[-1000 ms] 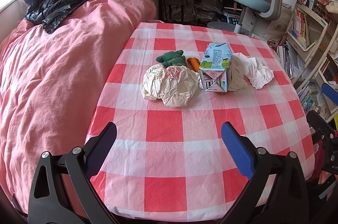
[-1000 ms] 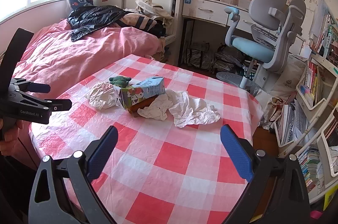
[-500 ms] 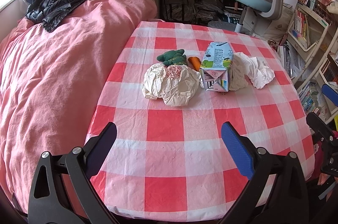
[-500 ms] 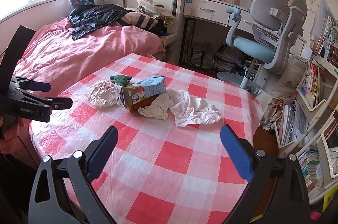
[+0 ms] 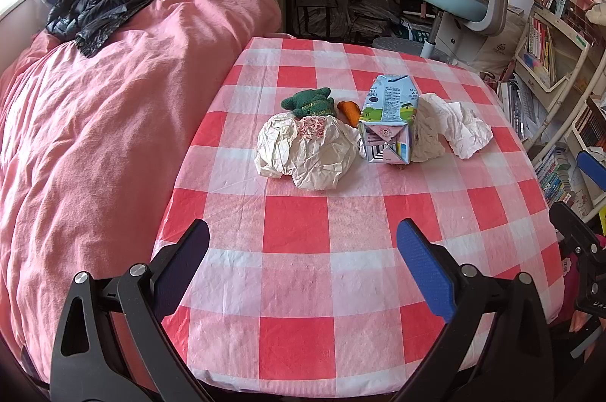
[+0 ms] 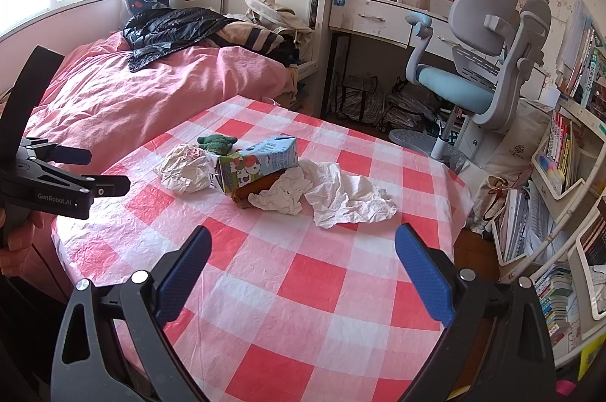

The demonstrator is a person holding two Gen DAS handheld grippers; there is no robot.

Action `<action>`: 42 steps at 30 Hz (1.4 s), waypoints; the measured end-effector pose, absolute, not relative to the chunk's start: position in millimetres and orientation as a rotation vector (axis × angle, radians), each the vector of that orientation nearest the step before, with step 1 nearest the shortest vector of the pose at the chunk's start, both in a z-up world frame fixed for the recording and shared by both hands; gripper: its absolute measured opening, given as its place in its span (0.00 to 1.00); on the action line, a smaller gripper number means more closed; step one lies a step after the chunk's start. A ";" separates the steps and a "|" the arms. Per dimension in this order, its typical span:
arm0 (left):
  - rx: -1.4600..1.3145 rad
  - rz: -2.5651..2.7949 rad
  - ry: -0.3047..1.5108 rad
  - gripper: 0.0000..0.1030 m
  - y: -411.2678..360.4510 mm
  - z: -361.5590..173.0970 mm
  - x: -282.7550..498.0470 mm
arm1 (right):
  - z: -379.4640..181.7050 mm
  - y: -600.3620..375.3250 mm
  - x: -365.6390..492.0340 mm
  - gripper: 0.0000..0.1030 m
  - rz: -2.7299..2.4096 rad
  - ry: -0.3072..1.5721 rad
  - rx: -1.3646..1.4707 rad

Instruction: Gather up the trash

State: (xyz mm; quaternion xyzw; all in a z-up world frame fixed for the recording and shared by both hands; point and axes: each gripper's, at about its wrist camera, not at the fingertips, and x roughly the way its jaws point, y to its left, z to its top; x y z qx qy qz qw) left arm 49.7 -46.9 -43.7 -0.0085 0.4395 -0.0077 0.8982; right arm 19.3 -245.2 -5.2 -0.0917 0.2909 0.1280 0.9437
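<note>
The trash sits mid-frame on the checked tablecloth: a crumpled paper ball touching a tipped milk carton, with white tissue at its right. Both the left gripper and right gripper hang spread wide and empty, low in frame. Best to take the nearest paper ball first, closing gently around its bulk and clear of the green toy behind it.
</note>
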 end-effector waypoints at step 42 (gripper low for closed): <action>-0.079 0.016 0.920 0.93 -25.1 -44.1 51.6 | -5.7 -241.0 18.7 0.91 0.264 0.592 -0.199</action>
